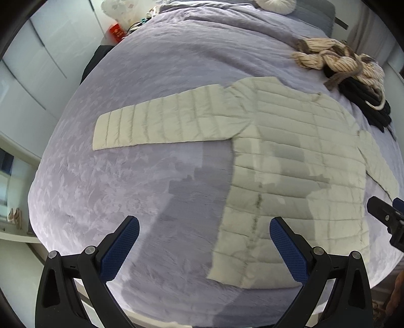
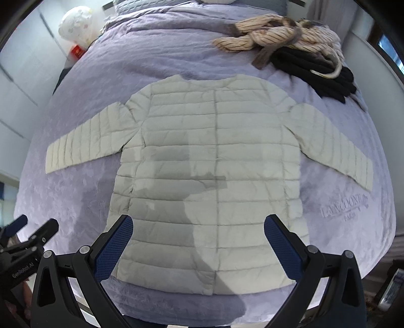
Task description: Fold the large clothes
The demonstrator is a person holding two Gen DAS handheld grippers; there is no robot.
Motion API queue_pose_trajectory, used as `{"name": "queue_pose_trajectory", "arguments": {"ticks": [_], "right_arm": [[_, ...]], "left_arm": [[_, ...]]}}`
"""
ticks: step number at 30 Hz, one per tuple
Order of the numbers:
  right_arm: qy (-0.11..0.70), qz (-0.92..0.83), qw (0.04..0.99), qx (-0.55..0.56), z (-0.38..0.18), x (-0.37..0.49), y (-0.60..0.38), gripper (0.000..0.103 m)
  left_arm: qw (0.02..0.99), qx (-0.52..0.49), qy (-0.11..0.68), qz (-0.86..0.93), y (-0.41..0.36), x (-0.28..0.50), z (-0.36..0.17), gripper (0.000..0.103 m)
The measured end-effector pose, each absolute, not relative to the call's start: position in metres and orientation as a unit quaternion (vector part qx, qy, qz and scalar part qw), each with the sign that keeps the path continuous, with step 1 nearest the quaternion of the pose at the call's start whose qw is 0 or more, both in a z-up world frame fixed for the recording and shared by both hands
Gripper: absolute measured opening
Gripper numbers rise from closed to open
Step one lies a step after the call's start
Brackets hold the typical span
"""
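Observation:
A pale cream quilted puffer jacket [image 2: 209, 161] lies flat on a lilac bedspread [image 2: 341, 207], both sleeves spread out to the sides. In the left wrist view the jacket [image 1: 290, 156] fills the right half, its left sleeve [image 1: 161, 121] stretched leftward. My left gripper [image 1: 204, 242] is open and empty, above the bedspread near the jacket's lower left hem. My right gripper [image 2: 198, 242] is open and empty, above the jacket's lower hem. The right gripper also shows at the right edge of the left wrist view [image 1: 386, 217], and the left gripper shows at the lower left of the right wrist view [image 2: 27, 232].
A heap of striped beige and black clothes [image 2: 298, 45] lies at the bed's far right; it also shows in the left wrist view [image 1: 353, 73]. A white pillow [image 2: 75, 22] and a red box [image 2: 77, 51] sit at the far left. White wardrobe doors [image 1: 32, 55] stand left of the bed.

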State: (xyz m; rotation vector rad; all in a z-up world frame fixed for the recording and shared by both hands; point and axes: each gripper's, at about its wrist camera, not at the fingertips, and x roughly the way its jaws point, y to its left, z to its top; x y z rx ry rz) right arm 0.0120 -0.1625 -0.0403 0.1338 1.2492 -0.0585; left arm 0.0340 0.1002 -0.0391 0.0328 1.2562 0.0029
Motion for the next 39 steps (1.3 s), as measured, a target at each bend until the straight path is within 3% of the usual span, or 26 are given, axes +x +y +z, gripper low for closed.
{"name": "queue_pose_trajectory", "arguments": {"ticks": [18,27,30,31,32,33,39], "right_arm": [[0.649,0.022,0.759,0.051,-0.121,0.101,-0.076,0.103],[0.619,0.05,0.784,0.012,-0.147,0.157,-0.037,0.102],[0.603,0.065,0.795,0.012,-0.156,0.175,-0.028,0.088],[0.601,0.07,0.796,0.015,-0.16,0.18,-0.026,0.067],[0.601,0.078,0.795,0.023,-0.167,0.188,-0.023,0.037],[0.604,0.087,0.791,0.037,-0.176,0.196,-0.022,0.027],[0.586,0.103,0.799,0.082,-0.213,0.233,-0.012,0.024]], "left_arm": [[0.795,-0.096,0.597,0.049,0.218,0.118,-0.129,0.103],[0.8,-0.201,0.565,0.033,0.274,0.176,-0.177,0.103],[0.793,-0.242,0.558,0.027,0.289,0.189,-0.195,0.103],[0.792,-0.252,0.556,0.027,0.293,0.193,-0.201,0.103],[0.792,-0.258,0.553,0.026,0.296,0.197,-0.208,0.103],[0.792,-0.263,0.551,0.025,0.298,0.199,-0.212,0.103],[0.788,-0.298,0.538,0.021,0.309,0.214,-0.238,0.103]]}}
